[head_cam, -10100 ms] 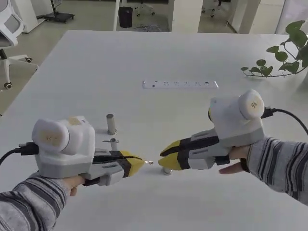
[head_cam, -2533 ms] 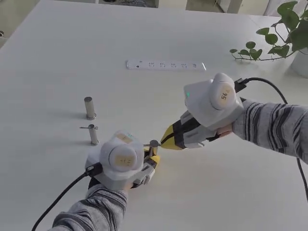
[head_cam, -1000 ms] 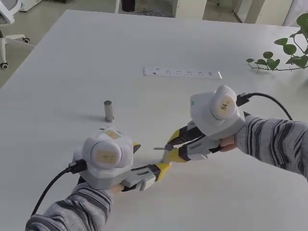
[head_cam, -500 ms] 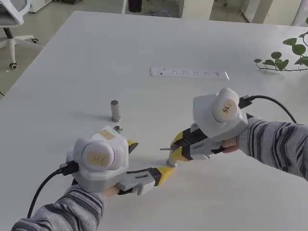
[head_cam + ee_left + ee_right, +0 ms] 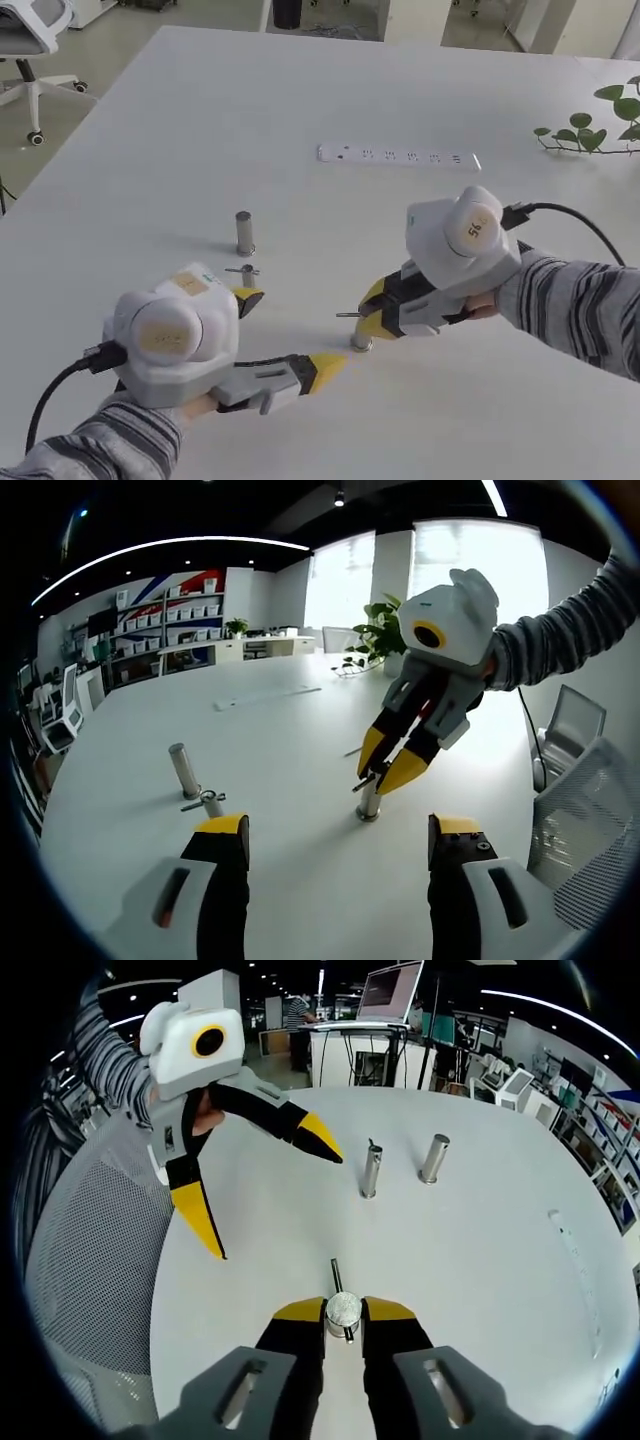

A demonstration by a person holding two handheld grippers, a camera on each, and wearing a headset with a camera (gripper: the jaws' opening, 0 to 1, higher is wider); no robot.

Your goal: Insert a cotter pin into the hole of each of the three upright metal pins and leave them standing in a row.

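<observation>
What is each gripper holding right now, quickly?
Left gripper: open, holding nothing.
Right gripper: closed on a metal pin.

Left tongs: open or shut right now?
Open. The left yellow-tipped tongs have their jaws spread wide apart, gripping nothing.

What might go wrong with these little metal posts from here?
The right gripper clamps the near metal pin; opening it crookedly might tip the pin or drag its cotter pin out. The open left gripper has one jaw close beside the middle metal pin and might knock it over.
</observation>
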